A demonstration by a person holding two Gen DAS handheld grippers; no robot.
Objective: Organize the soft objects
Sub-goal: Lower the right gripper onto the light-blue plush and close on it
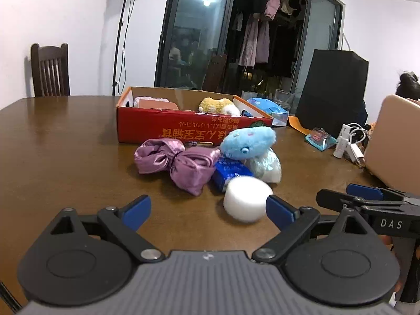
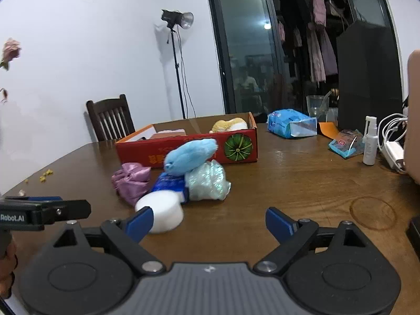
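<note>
Tilting gently downward over the brown surface (image 1: 65,141), both tools hover side by side. The left hand-held gripper (image 1: 208,211) is spread wide and grasps nothing; its right blue pad sits just beside the white foam puck (image 1: 246,198). The right hand-held gripper (image 2: 208,221) is likewise released and empty, the puck near its left pad. Farther off lie a purple satin bow (image 1: 176,162), a blue plush (image 1: 248,141) atop a white bag (image 1: 265,165), and a red box (image 1: 162,126).
</note>
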